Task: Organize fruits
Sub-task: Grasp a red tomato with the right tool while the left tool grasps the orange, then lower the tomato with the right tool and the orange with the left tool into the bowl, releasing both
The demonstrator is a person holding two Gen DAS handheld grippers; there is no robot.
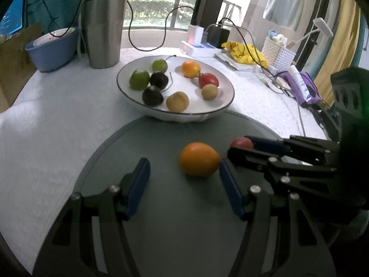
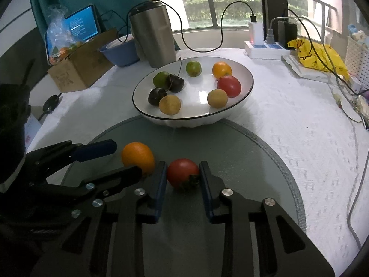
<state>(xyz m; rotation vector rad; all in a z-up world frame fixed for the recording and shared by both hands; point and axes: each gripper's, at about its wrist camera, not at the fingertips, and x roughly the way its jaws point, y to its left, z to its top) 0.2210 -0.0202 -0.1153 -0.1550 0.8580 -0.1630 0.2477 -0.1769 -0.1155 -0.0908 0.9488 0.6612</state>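
An orange [image 1: 199, 159] and a red tomato [image 2: 183, 173] lie on a round grey mat [image 2: 242, 157]. My right gripper [image 2: 183, 164] is shut on the tomato, one blue pad against each side. My left gripper [image 1: 184, 164] stands open; the orange sits just past its fingertips, close to the right finger [image 1: 230, 191], with a wide gap on the left. In the left wrist view the right gripper [image 1: 239, 145] hides most of the tomato [image 1: 242, 142]. Behind the mat a white bowl [image 1: 175, 113] holds green, dark, orange, red and brownish fruits.
A steel tumbler [image 1: 103, 27] and a blue tub [image 1: 50, 50] stand at the back left, with a cardboard box [image 2: 78, 69] beside them. A power strip [image 2: 265, 48], cables, a yellow bag [image 2: 318, 57] and a white basket [image 1: 276, 53] crowd the back right.
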